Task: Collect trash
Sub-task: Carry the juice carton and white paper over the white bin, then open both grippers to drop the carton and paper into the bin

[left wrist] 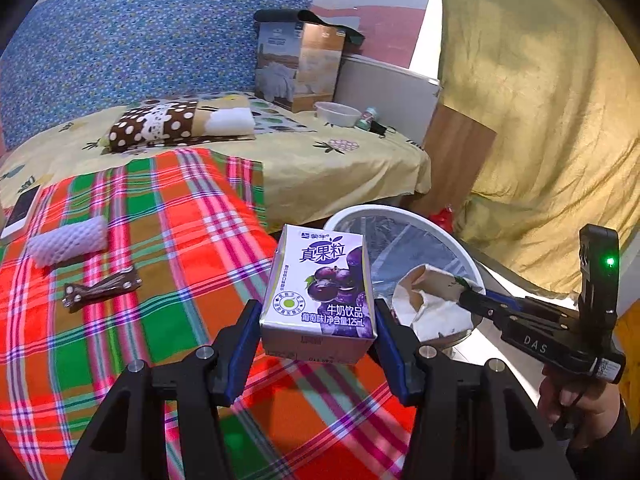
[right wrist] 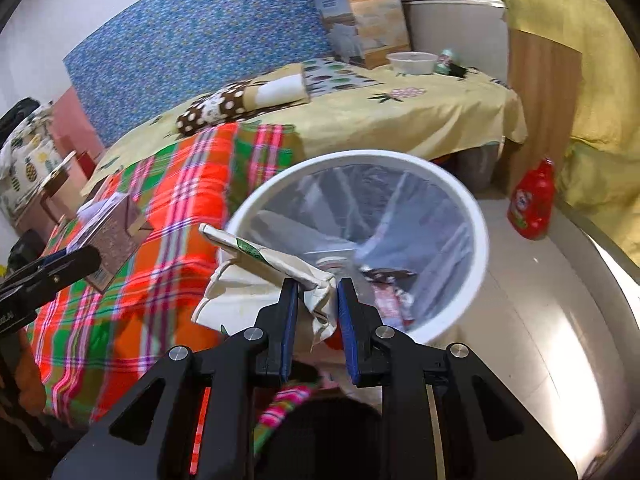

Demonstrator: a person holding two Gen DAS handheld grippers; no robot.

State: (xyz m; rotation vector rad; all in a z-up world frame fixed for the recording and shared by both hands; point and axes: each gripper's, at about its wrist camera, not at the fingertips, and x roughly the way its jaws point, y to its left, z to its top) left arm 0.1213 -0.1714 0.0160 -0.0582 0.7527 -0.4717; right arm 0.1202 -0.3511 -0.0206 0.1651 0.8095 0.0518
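Gripping a purple milk carton (left wrist: pixel 320 292), the left gripper (left wrist: pixel 318 330) clamps its sides above the plaid blanket (left wrist: pixel 160 240), near the bin (left wrist: pixel 400 216); foam netting (left wrist: pixel 68 240) and a brown wrapper (left wrist: pixel 102 290) lie further left on the blanket. Over to the right wrist: the right gripper (right wrist: pixel 317 302) pinches crumpled paper (right wrist: pixel 272 280) at the bin's (right wrist: pixel 478 240) near rim, trash already inside.
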